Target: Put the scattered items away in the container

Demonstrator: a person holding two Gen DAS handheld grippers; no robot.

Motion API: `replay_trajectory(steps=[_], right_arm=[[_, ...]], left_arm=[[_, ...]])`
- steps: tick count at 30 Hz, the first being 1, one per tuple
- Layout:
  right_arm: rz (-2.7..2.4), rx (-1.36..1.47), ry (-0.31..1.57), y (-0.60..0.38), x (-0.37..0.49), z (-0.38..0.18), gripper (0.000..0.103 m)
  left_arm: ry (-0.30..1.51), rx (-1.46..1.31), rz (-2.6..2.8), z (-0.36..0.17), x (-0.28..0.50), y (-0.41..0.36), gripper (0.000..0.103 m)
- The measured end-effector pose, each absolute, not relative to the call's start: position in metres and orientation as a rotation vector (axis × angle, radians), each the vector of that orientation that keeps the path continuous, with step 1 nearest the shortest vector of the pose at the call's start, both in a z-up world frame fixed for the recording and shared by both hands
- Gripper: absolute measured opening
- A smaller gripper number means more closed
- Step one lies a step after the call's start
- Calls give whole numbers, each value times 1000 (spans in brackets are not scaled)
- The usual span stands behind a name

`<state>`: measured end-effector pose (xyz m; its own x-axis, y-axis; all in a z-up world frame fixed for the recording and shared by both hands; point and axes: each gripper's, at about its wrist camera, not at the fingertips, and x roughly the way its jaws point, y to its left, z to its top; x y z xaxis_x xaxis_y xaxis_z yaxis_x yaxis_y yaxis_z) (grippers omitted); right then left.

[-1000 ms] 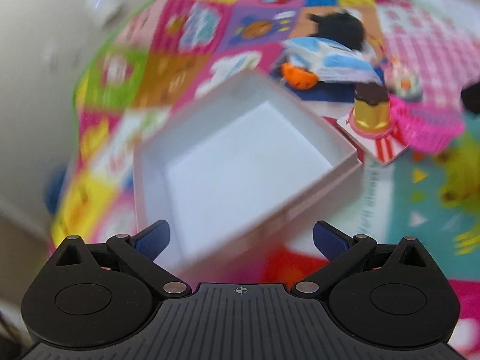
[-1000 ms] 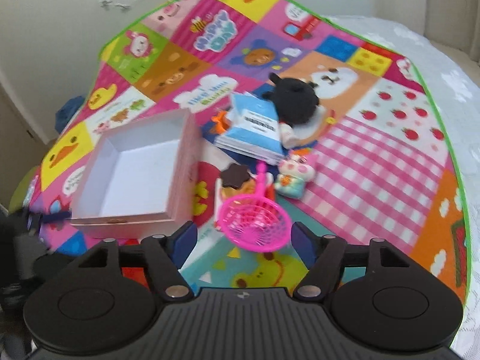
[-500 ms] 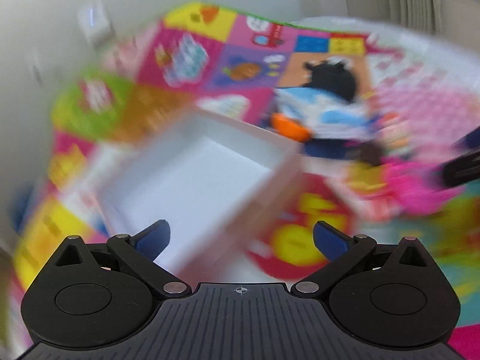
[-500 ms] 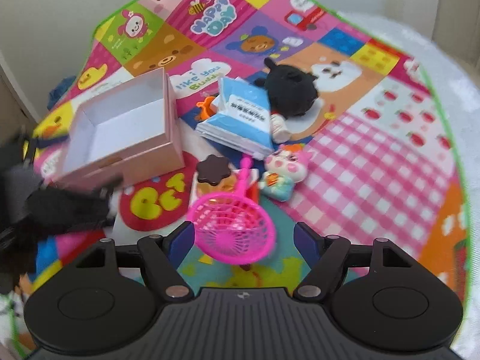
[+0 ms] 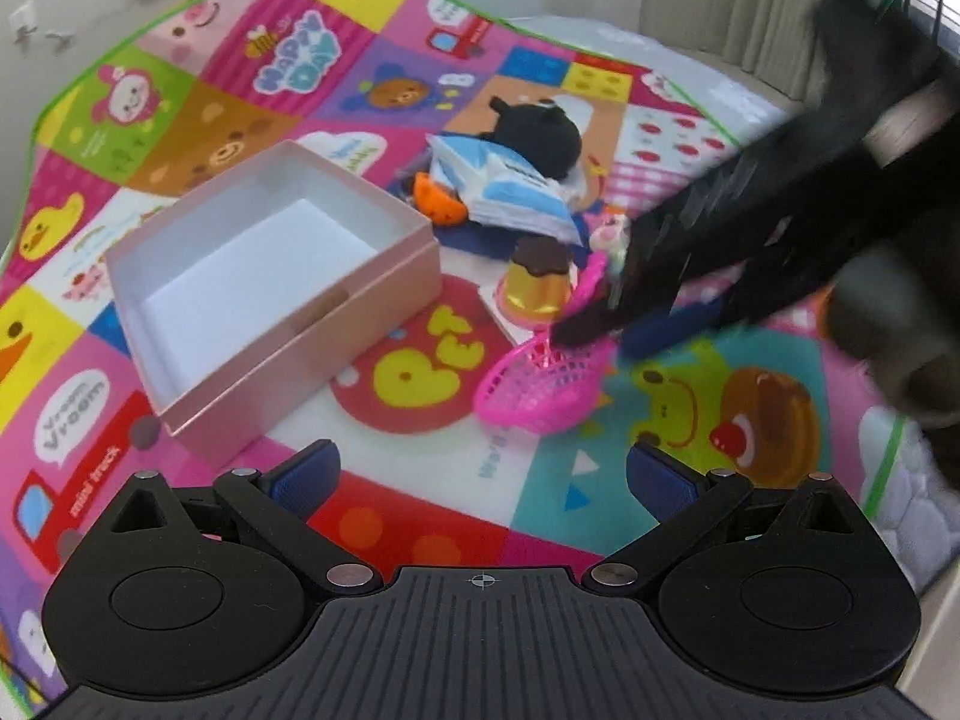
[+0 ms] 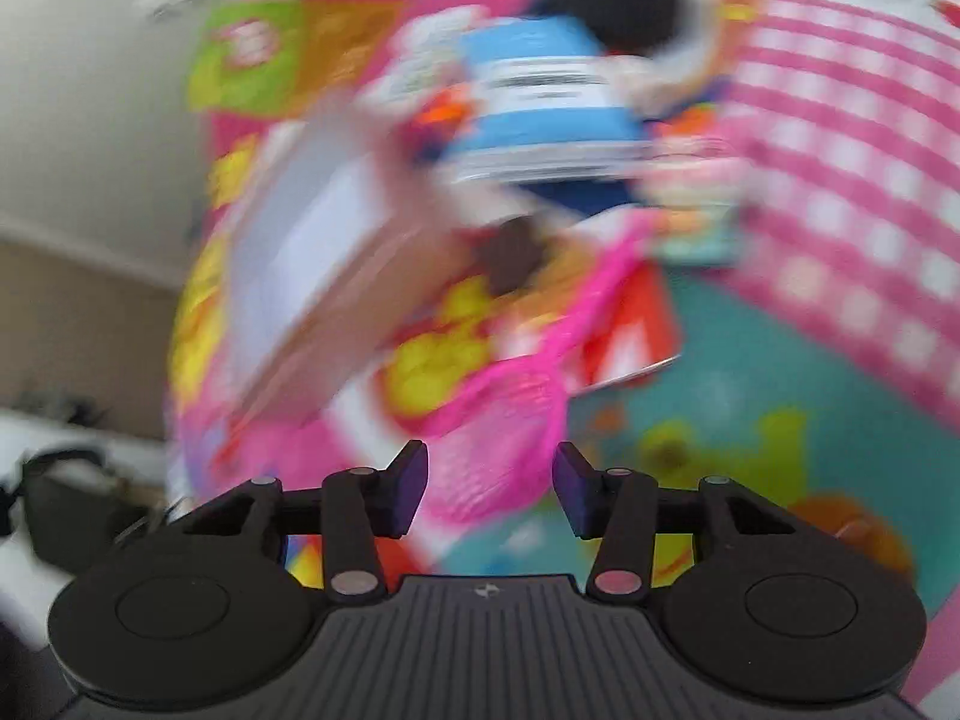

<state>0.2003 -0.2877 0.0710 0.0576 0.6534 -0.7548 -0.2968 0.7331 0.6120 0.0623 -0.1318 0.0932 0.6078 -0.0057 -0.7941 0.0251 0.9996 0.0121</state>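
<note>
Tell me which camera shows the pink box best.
The left wrist view: the pink box is sharp, open and visibly empty on the mat. The right wrist view shows it only as a motion-blurred pale shape at left.

The play mat (image 5: 420,516) looked like smooth printed sheet with a faint sheen. The pink box (image 5: 312,324) near the mat's left edge seemed matt card, its inside plain white paper. The net scoop (image 5: 540,384) was glossy pink plastic mesh. The pudding toy (image 5: 537,285) looked like shiny plastic; the black toy (image 5: 540,141) beyond it was fuzzy cloth. The blue-and-white packet (image 5: 510,192) had a glossy film.
</note>
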Motion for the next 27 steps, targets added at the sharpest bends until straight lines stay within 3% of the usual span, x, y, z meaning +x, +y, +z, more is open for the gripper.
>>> replay_trajectory(steps=[2,4,6,13,20,24,25,26,27], right_arm=[[684,255,1172,-292,184,105,49],[583,183,978,-299,168,136,72],[499,158,837,-310,160,153,82],[395,214,726,-347,168,162,93],[430,180,818,-341,190,144,93],[437,-6,820,-334,194,138,93],[440,-45,819,-333,193,136,93],[448,-74,823,-332,193,134,93],[461,-92,830,-331,192,132,93]], left_arm=[[904,35,-42,87,64,-135,103],[879,21,-74,81,69,-139,103],[840,19,-122,75,79,-148,103],[860,130,-201,50,123,-177,103],[898,203,-211,34,140,-200,103],[905,261,-190,25,145,-206,103],[905,261,-188,25,144,-204,100],[907,260,-187,25,143,-200,85],[918,262,-186,27,142,-195,85]])
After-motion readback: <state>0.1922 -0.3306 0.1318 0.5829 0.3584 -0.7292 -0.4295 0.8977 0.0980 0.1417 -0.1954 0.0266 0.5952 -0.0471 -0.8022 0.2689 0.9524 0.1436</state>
